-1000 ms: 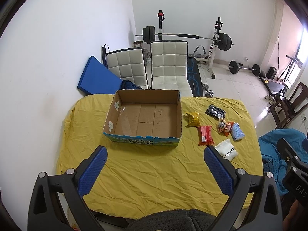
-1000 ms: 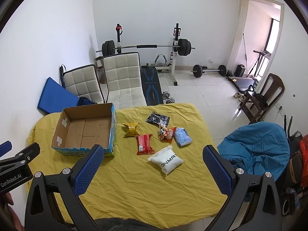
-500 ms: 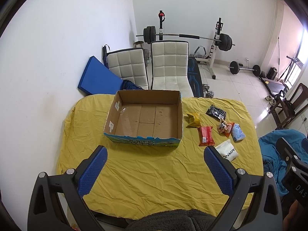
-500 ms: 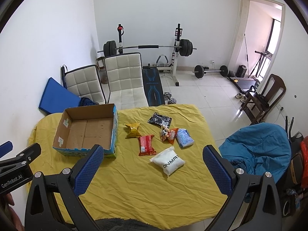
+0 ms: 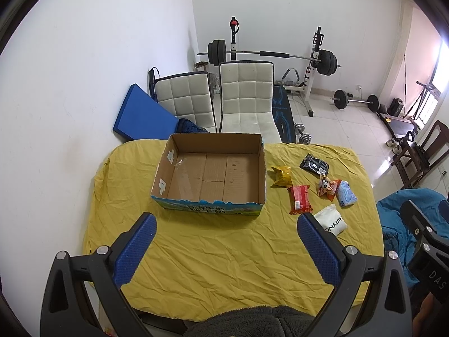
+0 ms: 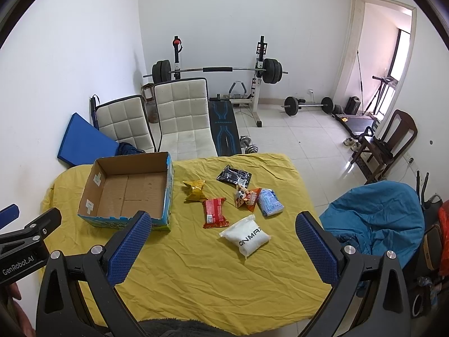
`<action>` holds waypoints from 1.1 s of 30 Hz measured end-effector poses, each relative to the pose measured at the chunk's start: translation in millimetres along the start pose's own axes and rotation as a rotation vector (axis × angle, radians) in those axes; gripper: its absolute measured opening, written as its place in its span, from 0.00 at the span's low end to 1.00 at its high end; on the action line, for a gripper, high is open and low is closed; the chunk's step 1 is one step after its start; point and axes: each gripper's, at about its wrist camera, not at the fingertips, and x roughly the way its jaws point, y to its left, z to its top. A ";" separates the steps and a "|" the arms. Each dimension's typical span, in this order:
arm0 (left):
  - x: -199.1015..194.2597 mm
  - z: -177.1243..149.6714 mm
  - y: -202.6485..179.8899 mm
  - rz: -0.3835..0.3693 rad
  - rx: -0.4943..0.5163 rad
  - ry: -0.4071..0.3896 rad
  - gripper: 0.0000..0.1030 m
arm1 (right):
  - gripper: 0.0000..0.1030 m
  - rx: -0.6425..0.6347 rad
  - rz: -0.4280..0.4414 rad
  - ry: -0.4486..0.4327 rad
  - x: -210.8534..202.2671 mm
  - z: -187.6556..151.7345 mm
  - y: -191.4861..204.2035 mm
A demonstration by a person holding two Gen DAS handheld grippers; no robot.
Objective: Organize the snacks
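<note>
An empty cardboard box stands on the left of the yellow-covered table. To its right lie several snack packs: a yellow one, a red one, a black one, an orange panda one, a blue one and a white bag. My left gripper hangs open above the table's near side, short of the box. My right gripper is open too, above the near side, short of the white bag.
Two white padded chairs stand behind the table, with a blue mat against the wall. A barbell rack and weights fill the back of the room. A blue beanbag sits right of the table.
Both views have shifted slightly; the right gripper has drifted a little towards the snacks. Nothing on the table has moved.
</note>
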 end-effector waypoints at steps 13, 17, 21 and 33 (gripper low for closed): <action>-1.7 0.9 -1.5 -0.004 0.000 0.002 1.00 | 1.00 0.002 0.001 -0.005 -0.1 1.0 0.7; -1.9 1.4 -1.2 -0.005 -0.004 -0.004 1.00 | 1.00 0.001 0.002 -0.005 0.4 1.6 1.5; -0.4 1.6 -1.2 -0.006 -0.003 -0.003 1.00 | 1.00 0.003 0.004 -0.002 1.6 1.4 2.0; 14.2 2.5 -8.7 -0.004 0.005 0.019 1.00 | 1.00 0.012 0.015 0.011 20.8 13.2 -11.5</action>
